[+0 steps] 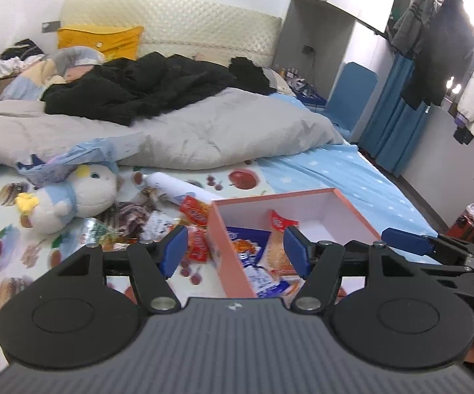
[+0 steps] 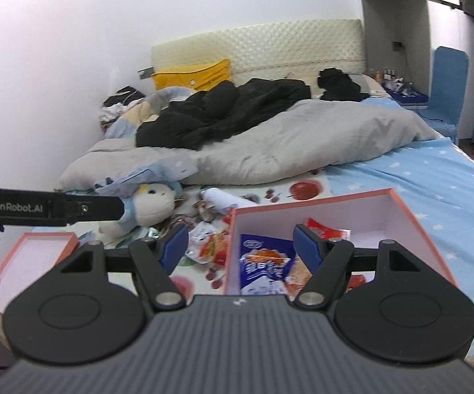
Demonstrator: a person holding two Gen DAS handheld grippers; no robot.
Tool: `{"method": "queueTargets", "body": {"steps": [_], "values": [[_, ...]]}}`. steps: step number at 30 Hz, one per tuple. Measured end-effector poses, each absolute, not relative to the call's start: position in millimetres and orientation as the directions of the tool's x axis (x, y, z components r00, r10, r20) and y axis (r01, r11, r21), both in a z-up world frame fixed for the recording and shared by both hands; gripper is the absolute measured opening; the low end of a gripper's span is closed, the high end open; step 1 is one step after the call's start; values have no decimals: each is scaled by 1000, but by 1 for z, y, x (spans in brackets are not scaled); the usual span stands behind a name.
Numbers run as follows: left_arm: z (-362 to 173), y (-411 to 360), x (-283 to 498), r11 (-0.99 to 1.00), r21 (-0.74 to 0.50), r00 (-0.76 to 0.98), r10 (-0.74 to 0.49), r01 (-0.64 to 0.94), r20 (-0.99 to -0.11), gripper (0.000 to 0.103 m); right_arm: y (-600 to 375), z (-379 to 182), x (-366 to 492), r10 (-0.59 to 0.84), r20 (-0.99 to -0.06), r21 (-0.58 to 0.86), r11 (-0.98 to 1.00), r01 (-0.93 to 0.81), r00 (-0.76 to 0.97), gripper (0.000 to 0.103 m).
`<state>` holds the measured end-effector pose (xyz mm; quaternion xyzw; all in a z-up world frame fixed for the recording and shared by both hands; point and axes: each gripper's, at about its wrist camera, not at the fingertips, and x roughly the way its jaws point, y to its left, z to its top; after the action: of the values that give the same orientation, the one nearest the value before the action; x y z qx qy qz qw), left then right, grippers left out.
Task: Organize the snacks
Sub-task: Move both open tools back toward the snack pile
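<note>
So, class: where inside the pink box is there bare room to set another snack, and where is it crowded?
The pink box is bare along its far wall and right corner. Its near left is crowded by the blue packet and red packet. Loose snacks crowd the mat to its left.

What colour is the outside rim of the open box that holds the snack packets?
Salmon pink on the open cardboard box, white inside; clearest in the right wrist view.

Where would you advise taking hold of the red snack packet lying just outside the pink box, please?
Probably the red snack packet's upper crimped edge, coming from above with the left gripper, whose jaws are open and empty. The packet lies flat on the fruit-print sheet among other wrappers, so a thin free edge suits a pinch better than its flat face. The pink cardboard box's wall blocks its right side.
</note>
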<state>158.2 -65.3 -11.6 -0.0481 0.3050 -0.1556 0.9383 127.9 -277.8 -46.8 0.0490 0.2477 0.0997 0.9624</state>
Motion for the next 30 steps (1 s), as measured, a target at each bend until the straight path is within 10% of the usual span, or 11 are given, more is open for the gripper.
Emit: {"method": "queueTargets", "body": {"steps": [30], "values": [[-91,17,94,985,-145,772,-163,92,-614,81,-189,-103,88,282,-503,67,955,-289,817,73]]}}
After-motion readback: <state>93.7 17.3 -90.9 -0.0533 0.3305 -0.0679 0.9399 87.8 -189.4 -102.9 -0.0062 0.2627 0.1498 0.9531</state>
